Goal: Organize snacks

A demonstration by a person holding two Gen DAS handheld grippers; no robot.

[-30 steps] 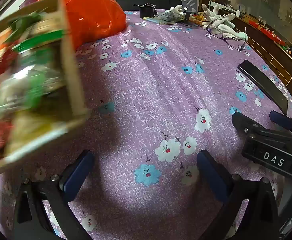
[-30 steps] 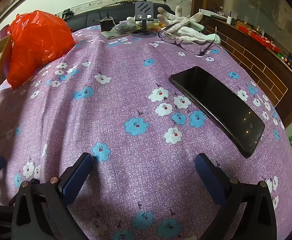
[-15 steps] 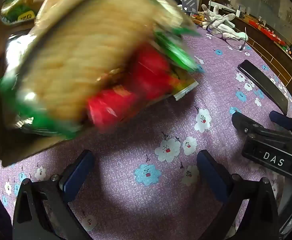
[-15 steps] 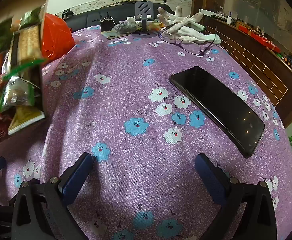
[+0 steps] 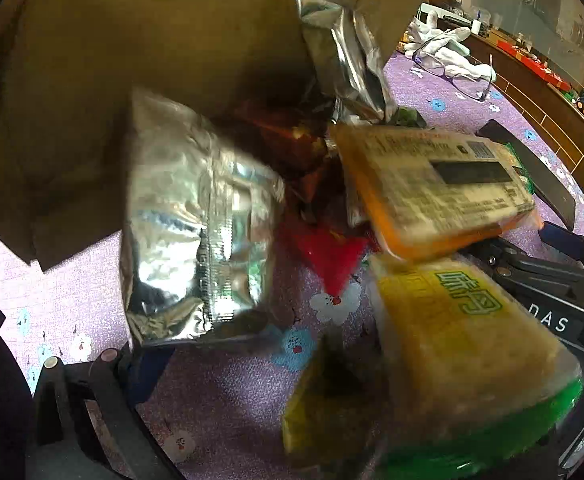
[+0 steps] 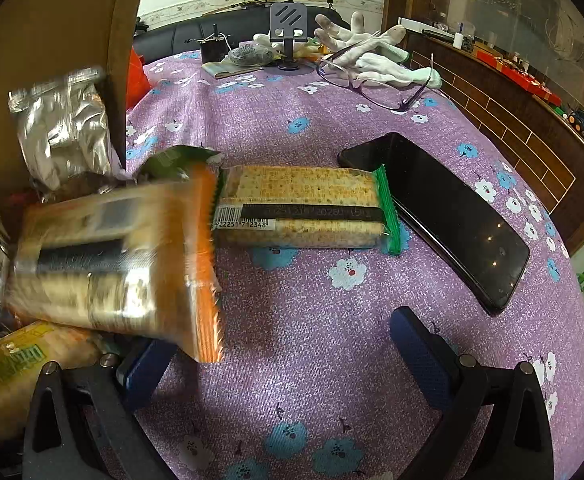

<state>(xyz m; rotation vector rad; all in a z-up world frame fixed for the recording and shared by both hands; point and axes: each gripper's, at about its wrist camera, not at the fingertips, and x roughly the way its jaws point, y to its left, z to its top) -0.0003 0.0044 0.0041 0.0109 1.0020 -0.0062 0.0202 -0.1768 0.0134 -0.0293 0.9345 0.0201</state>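
Left wrist view: the left claw (image 5: 252, 392) is mostly hidden. Only its left finger shows at the bottom; blurred snack packets cover the right one, so whether it is released or clenched cannot be told. Closest, over the claw's right side, a yellow cracker packet with a green edge (image 5: 467, 344) is smeared by motion. Just beyond it is an orange-edged cracker packet (image 5: 435, 188), also blurred. Above the claw's left finger is a crinkled silver foil pouch (image 5: 200, 248). A red wrapper (image 5: 327, 252) lies between them on the purple flowered table (image 5: 228, 400). Farther up, a brown cardboard box (image 5: 140, 32) fills the view, with a second foil pouch (image 5: 343, 52) at its edge.

Right wrist view: the right claw (image 6: 280, 360) is released, its fingers spread wide over bare cloth, grasping nothing. The blurred orange-edged packet overlaps its left finger. Ahead of the claw a green-ended cracker packet (image 6: 299, 208) lies flat and sharp. Just right of that rests a black phone (image 6: 439, 216). Far beyond are eyeglasses (image 6: 371, 84), white gloves (image 6: 371, 56) and a grey phone stand (image 6: 288, 28).
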